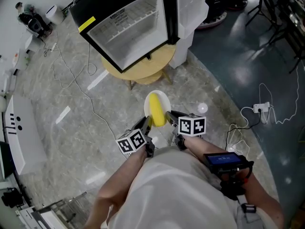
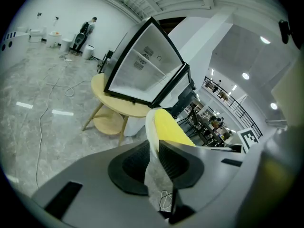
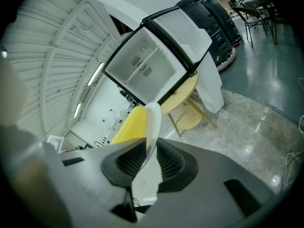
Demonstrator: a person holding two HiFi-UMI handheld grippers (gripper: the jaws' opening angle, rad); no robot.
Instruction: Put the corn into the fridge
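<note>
A yellow corn cob (image 1: 156, 109) lies on a small white plate (image 1: 160, 96) held in the air between both grippers. My left gripper (image 1: 147, 123) is shut on the plate's left rim (image 2: 151, 127), with the corn (image 2: 171, 127) just beyond its jaws. My right gripper (image 1: 169, 116) is shut on the opposite rim (image 3: 153, 122), the corn (image 3: 129, 125) to its left. The small black fridge (image 1: 128, 32) stands ahead with its door (image 1: 190, 8) swung open, its white inside bare, one wire shelf across it.
The fridge sits on a round wooden table (image 1: 145, 70) with a lower shelf. Cables trail over the marble floor (image 1: 71, 75). A white power strip (image 1: 261, 108) lies at the right. Black chairs (image 1: 281, 13) stand at the far right. A person (image 2: 85, 32) stands far off.
</note>
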